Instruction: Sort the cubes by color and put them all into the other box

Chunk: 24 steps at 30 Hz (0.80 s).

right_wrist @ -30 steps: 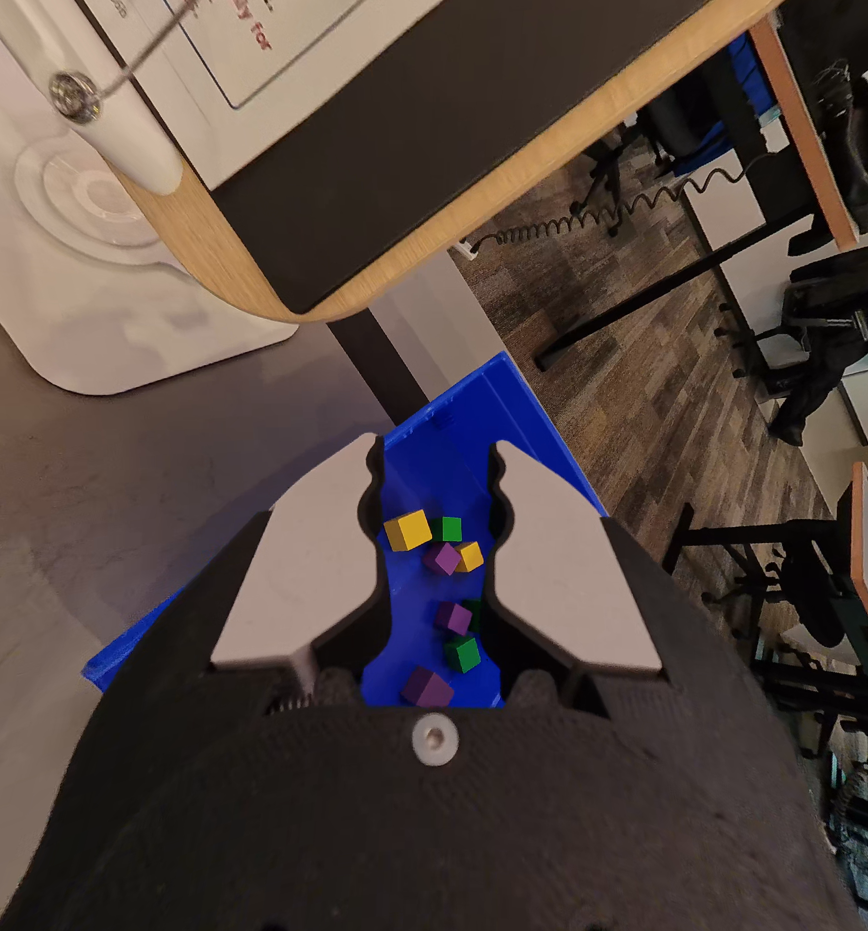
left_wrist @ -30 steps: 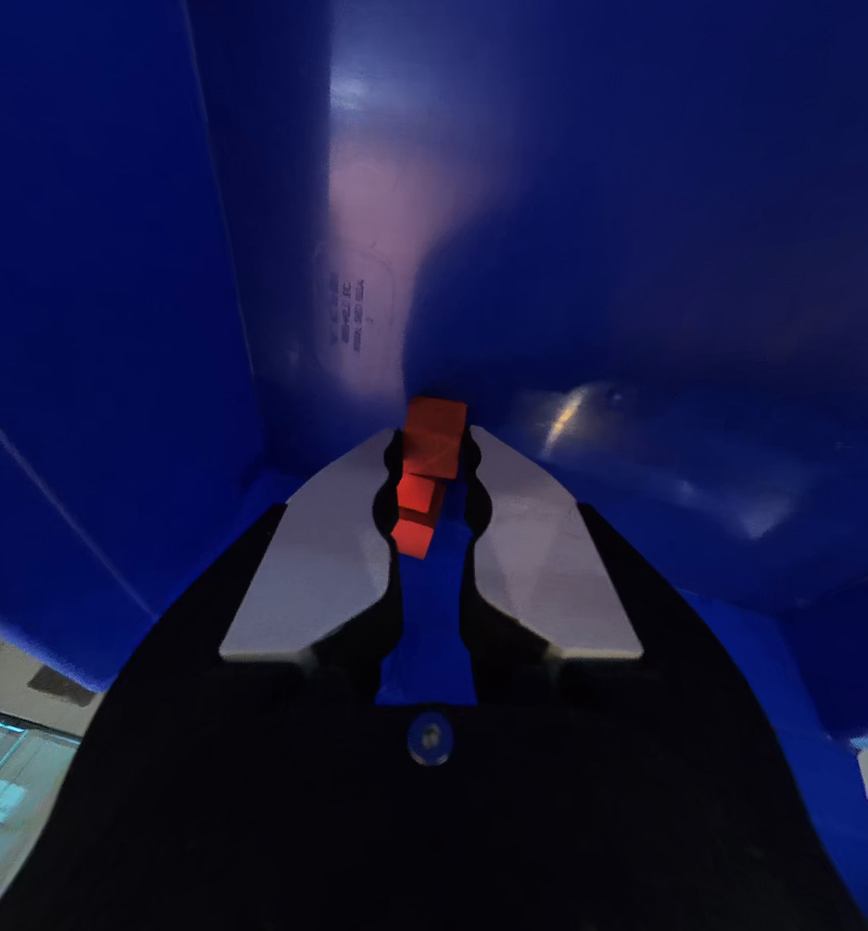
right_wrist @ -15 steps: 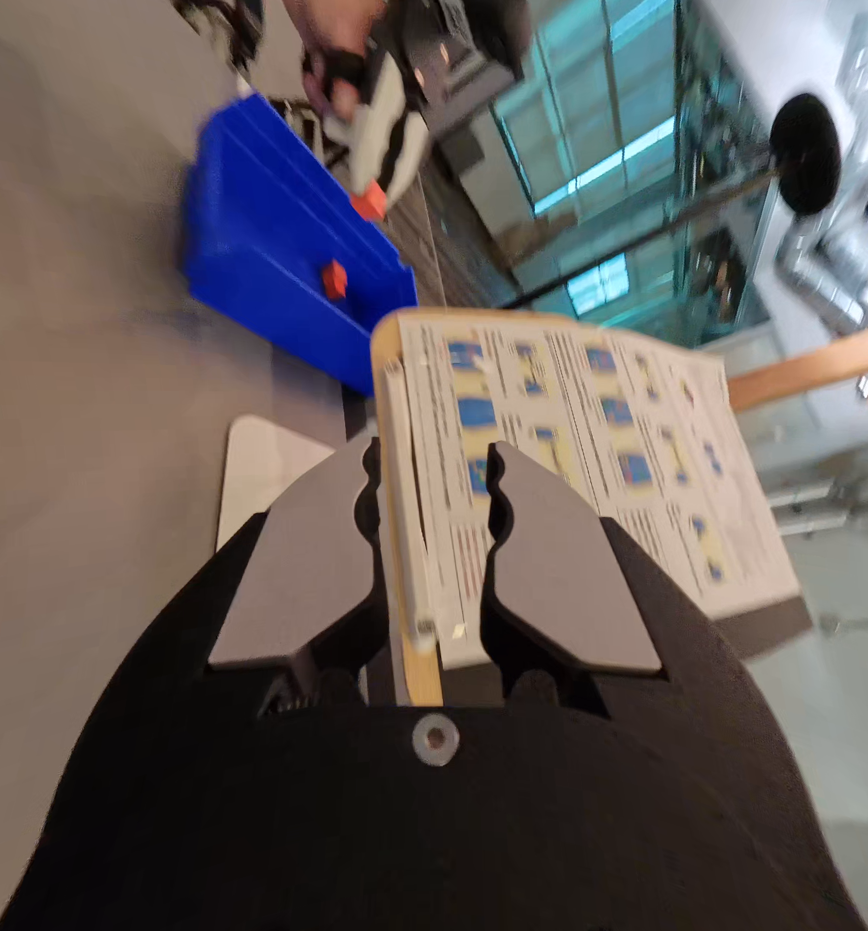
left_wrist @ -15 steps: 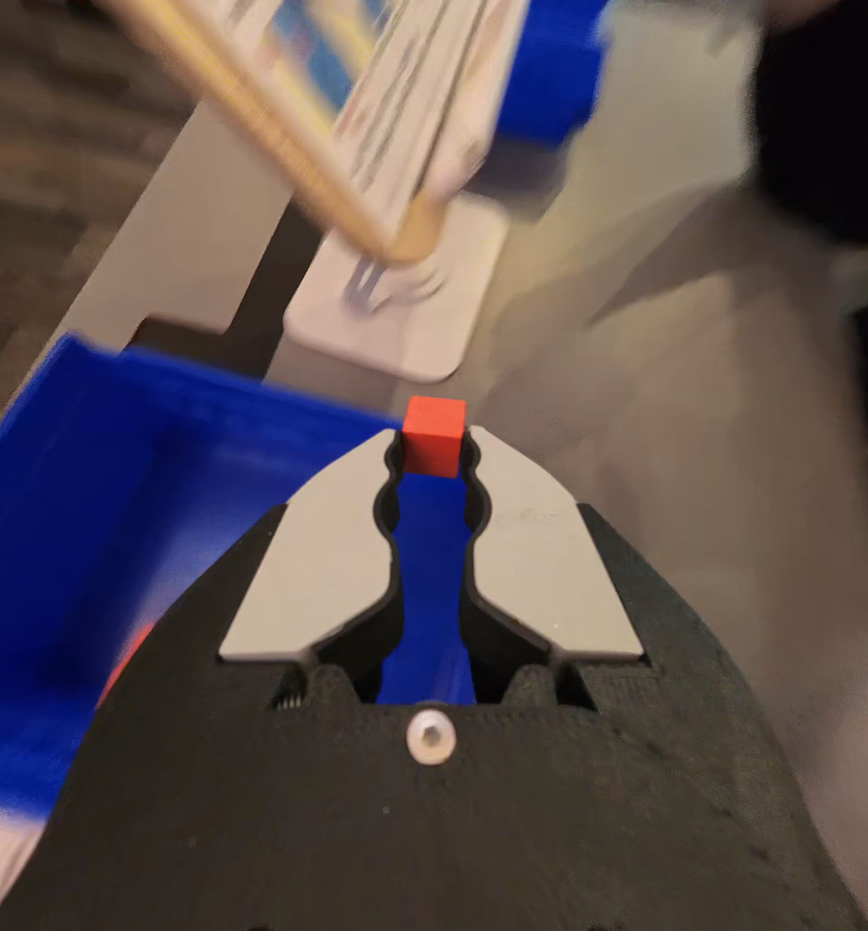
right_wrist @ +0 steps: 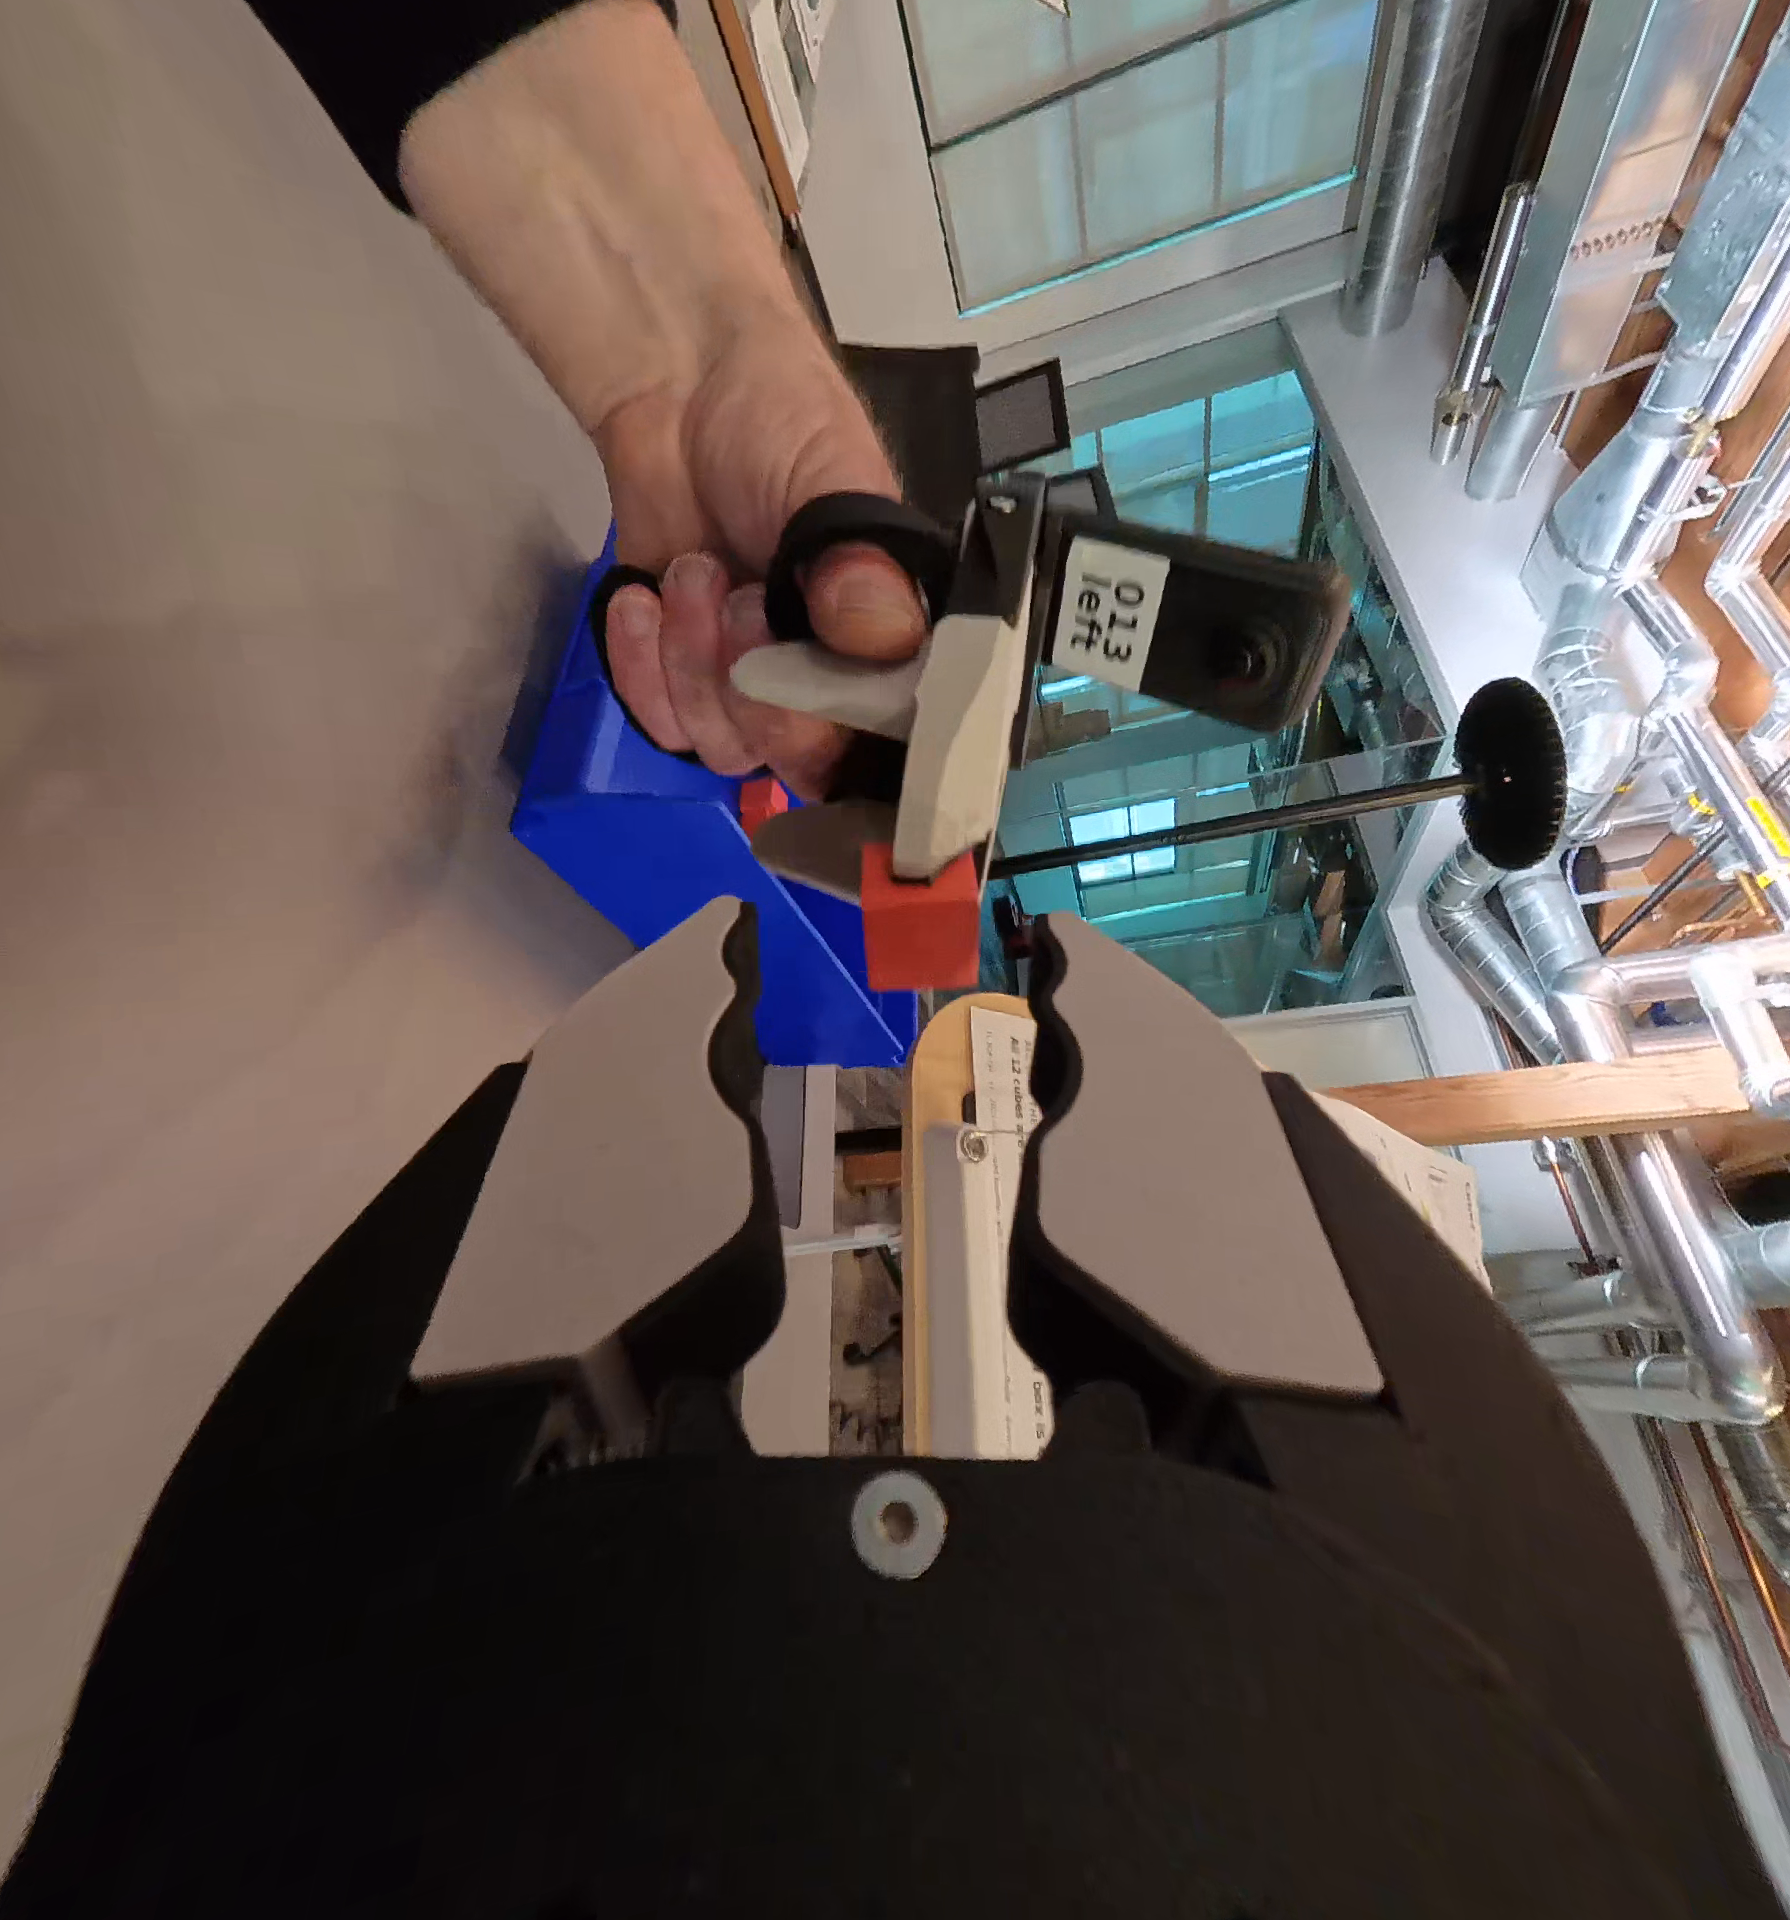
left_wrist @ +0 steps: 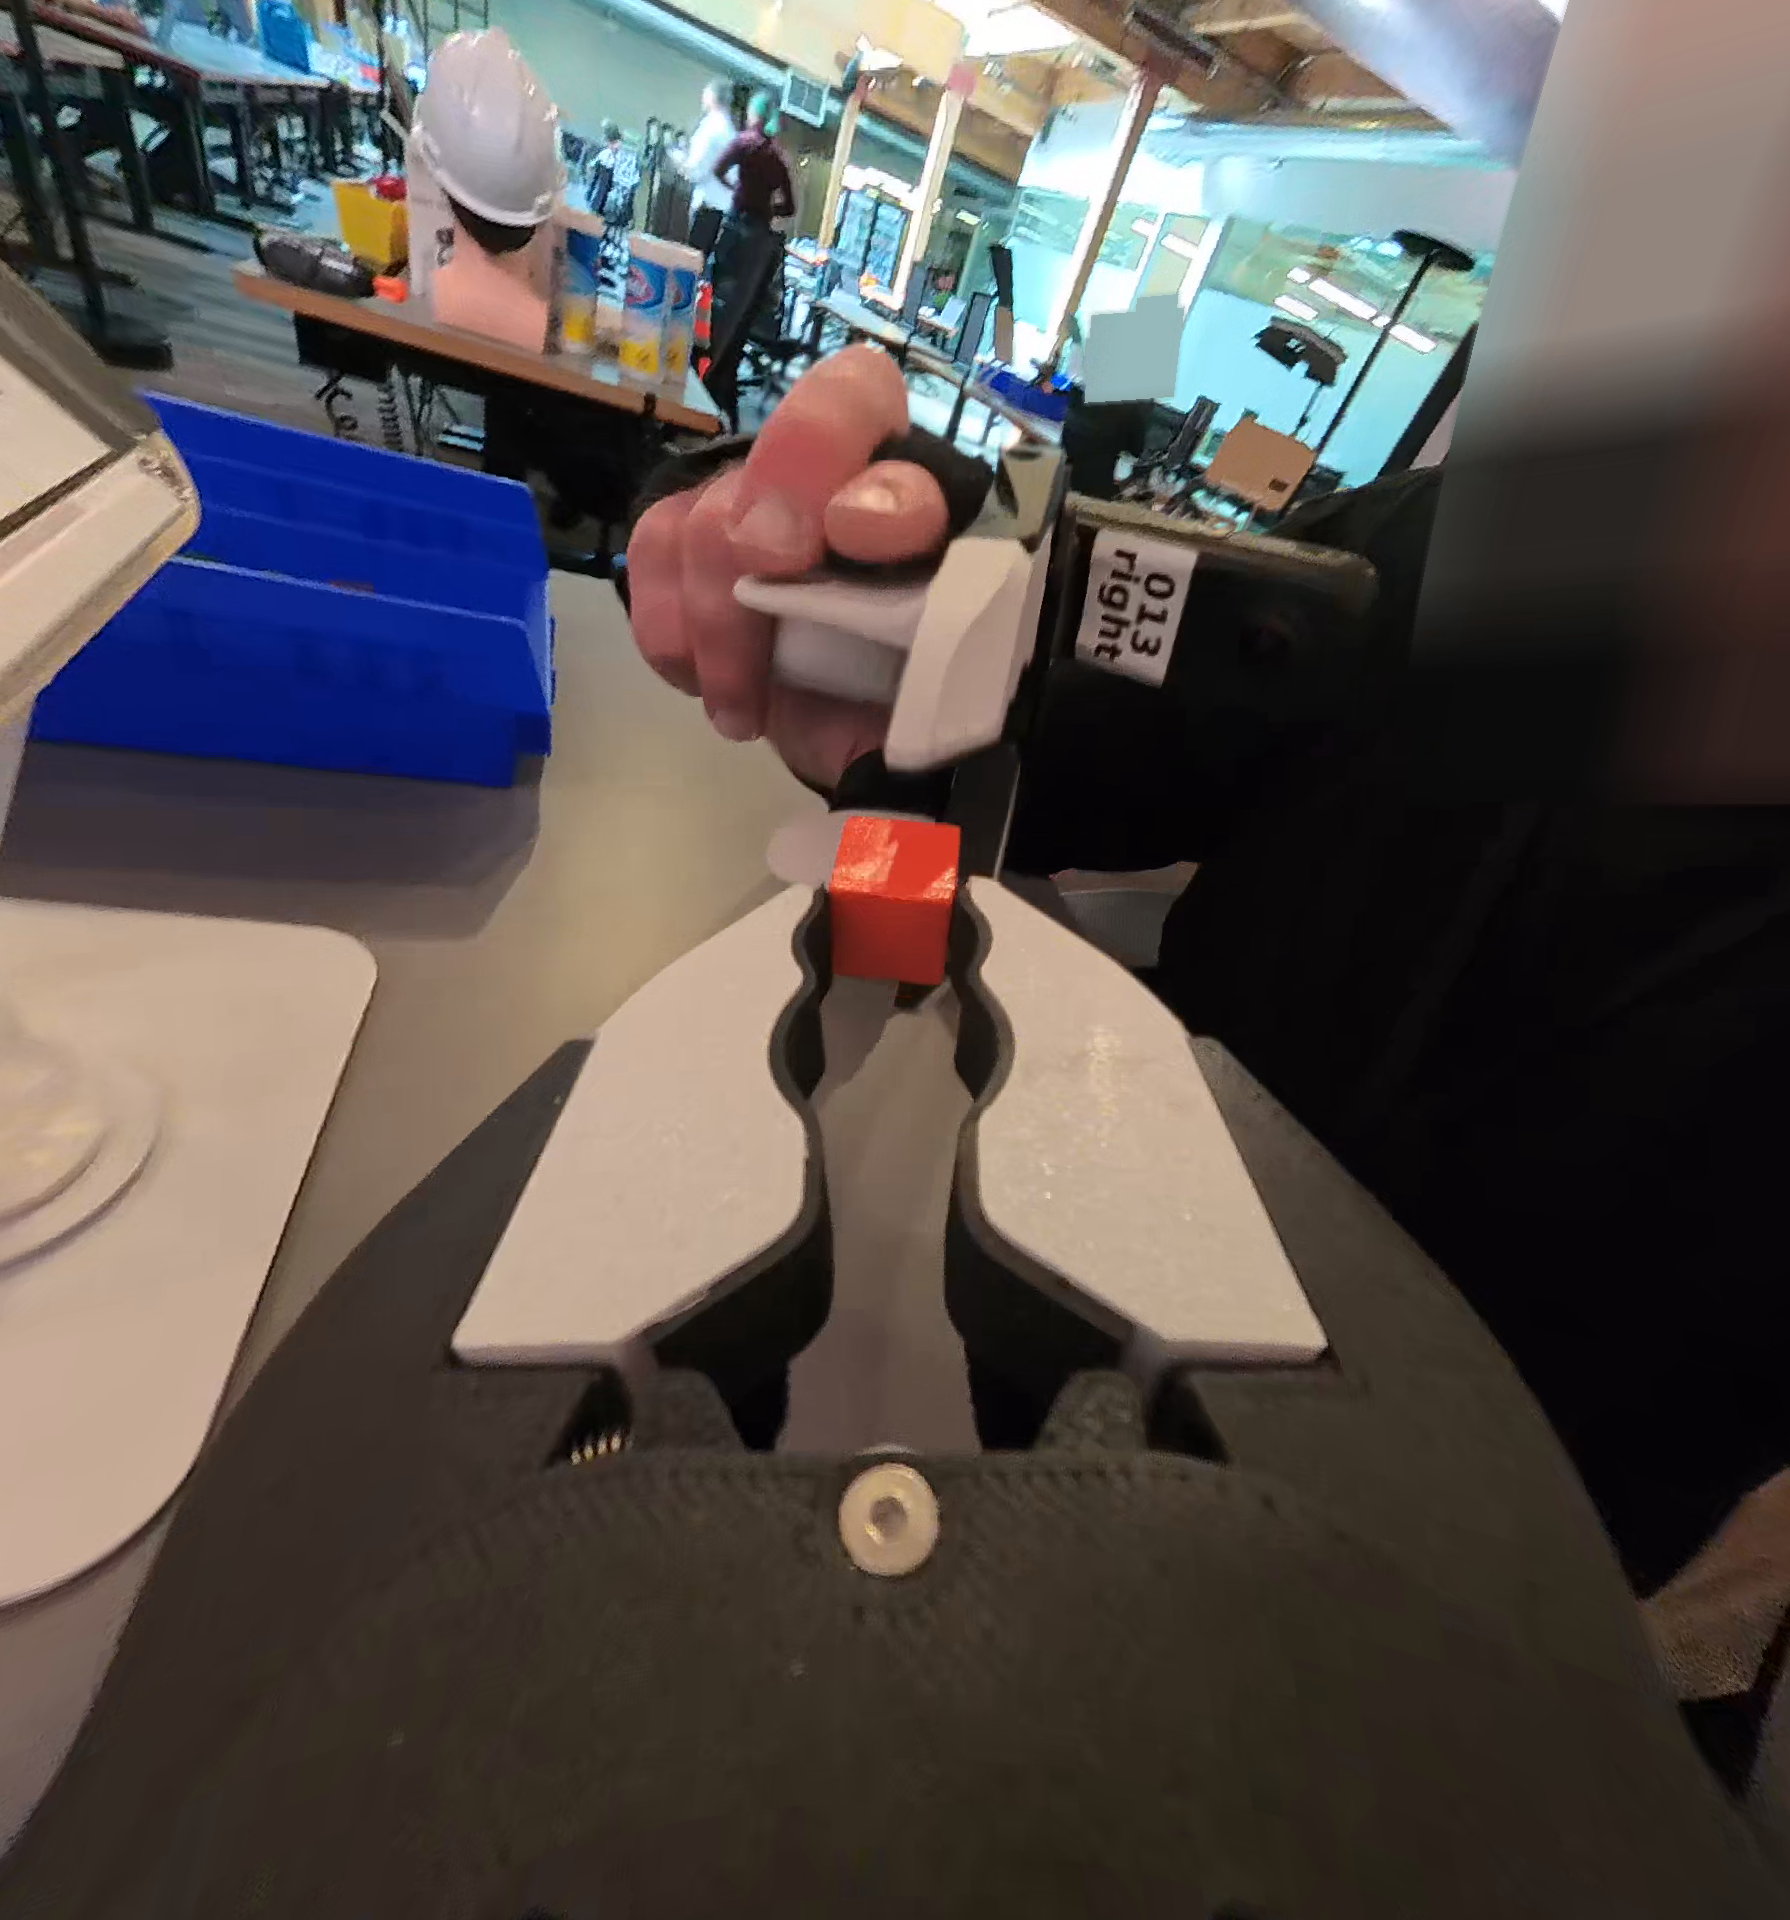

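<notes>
My left gripper (left_wrist: 891, 920) is shut on a red cube (left_wrist: 889, 912) and holds it in the air above the grey table. In the right wrist view the same cube (right_wrist: 917, 935) sits at the tip of the left gripper (right_wrist: 912, 868), level with the tips of my right gripper (right_wrist: 893, 920). The right gripper is open and empty, with the cube in the gap between its fingertips; I cannot tell if they touch. A blue box (right_wrist: 652, 831) behind holds another red cube (right_wrist: 763, 800). A second blue box (left_wrist: 288, 634) stands at the back left.
A person's hand (left_wrist: 766, 561) holds the right gripper (left_wrist: 860, 805), facing my left one. A white stand base (left_wrist: 143, 1143) and a wood-edged sign board with paper (right_wrist: 974, 1195) stand on the grey table (right_wrist: 195, 727). A dark sleeve (left_wrist: 1493, 935) fills the right.
The left gripper lifted the red cube out of the blue box and swung right. The right gripper swung away from the box of mixed cubes. Both now face each other.
</notes>
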Each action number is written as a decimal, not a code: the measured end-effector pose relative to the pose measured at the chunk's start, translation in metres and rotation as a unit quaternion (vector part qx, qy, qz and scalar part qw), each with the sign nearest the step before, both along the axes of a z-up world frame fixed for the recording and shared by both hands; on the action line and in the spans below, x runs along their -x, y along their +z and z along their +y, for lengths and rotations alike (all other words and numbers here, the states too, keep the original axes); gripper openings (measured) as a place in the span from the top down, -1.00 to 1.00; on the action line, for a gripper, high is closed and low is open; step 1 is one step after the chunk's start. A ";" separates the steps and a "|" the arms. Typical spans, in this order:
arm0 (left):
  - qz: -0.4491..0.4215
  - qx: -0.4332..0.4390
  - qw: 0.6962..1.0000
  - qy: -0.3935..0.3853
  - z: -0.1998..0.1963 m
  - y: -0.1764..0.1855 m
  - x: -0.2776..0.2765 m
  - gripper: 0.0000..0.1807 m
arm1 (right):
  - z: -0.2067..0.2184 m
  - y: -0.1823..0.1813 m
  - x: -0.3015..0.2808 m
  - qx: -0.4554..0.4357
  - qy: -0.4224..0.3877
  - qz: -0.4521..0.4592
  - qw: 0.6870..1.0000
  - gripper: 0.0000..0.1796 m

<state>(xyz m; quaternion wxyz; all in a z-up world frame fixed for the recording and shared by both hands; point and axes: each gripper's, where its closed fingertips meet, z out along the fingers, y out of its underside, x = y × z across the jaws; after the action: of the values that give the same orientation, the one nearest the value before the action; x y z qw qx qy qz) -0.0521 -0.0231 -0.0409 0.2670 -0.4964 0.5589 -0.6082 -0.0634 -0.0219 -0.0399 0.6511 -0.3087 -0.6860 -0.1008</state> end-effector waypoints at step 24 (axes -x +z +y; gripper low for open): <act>0.111 -0.139 0.963 0.205 0.096 -0.005 0.085 1.00 | 0.125 0.036 -0.287 0.139 -0.314 0.088 0.935 0.75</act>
<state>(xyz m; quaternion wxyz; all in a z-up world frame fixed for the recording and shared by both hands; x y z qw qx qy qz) -0.1369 0.0726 -0.0455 0.3880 -0.6229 0.5505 -0.3981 0.2234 0.1034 -0.0044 0.5945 -0.6034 -0.5015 -0.1762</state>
